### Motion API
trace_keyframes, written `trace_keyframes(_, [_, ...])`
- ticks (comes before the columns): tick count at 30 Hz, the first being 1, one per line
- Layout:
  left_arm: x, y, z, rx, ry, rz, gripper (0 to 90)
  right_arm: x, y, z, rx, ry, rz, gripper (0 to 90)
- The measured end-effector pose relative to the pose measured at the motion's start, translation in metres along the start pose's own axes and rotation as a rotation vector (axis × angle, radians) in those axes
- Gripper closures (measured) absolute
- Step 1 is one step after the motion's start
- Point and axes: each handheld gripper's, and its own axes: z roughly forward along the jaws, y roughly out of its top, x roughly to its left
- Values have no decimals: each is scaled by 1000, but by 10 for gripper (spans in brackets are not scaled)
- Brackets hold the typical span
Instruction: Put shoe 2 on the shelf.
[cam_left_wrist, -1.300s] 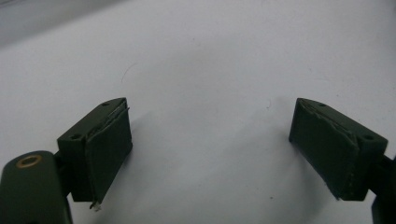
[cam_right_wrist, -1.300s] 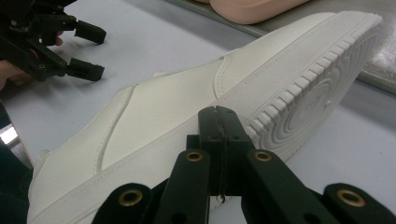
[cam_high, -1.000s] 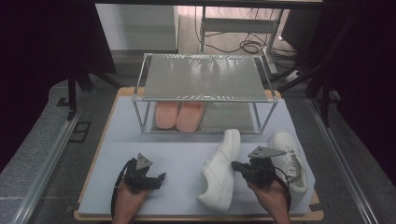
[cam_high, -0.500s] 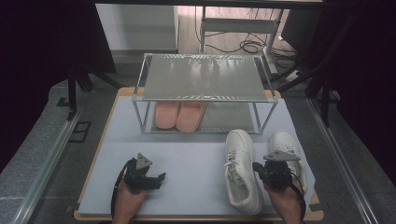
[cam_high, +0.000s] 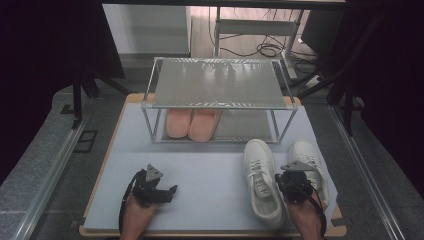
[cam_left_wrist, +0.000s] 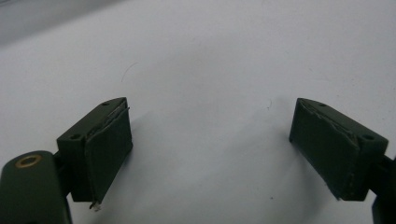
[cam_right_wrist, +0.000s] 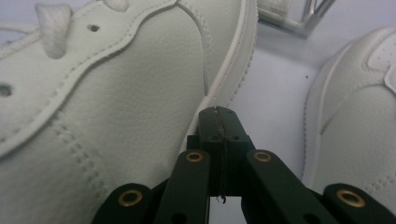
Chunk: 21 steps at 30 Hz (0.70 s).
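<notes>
Big change vs a sec ago: the left sneaker (cam_high: 261, 180) was lying slanted across the mat's (cam_high: 210, 185) middle; now it lies straight, toe toward the rack (cam_high: 220, 97), parallel to the right sneaker (cam_high: 309, 165) and just beside it, both near the mat's right edge, front half. So we've basically paired the shoes.

Our right gripper (cam_high: 291, 186) sits between the two sneakers at their heel end. In the right gripper view its jaws are pressed together, tips against the left sneaker's (cam_right_wrist: 116, 93) sole edge; we can't tell if anything thin is pinched, looks like nothing. The right sneaker (cam_right_wrist: 359, 116) lies off to the side, with bare mat between.

Our left gripper (cam_high: 152, 187) hasn't moved: parked near the mat's front edge, left of centre, jaws spread wide over bare mat (cam_left_wrist: 201, 60), holding nothing.

Pink slippers (cam_high: 192, 123) occupy the left half of the rack's lower shelf; right half looks free. Judgement: w/ the pair aligned, next is prob. gripping a shoe to shelve it.
</notes>
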Motion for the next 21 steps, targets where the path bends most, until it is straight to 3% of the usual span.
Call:
trace_keyframes(10, [0, 0, 0, 0, 0, 0, 129, 2, 0, 6, 12, -13, 6, 900])
trace_keyframes(14, [0, 0, 0, -1, 0, 0, 129, 5, 0, 13, 33, 21, 7, 900])
trace_keyframes(18, [0, 0, 0, -1, 0, 0, 129, 17, -3, 26, 60, 101, 1, 900])
trace_keyframes(21, [0, 0, 0, -2, 1, 0, 129, 23, -4, 31, 66, 129, 0, 900])
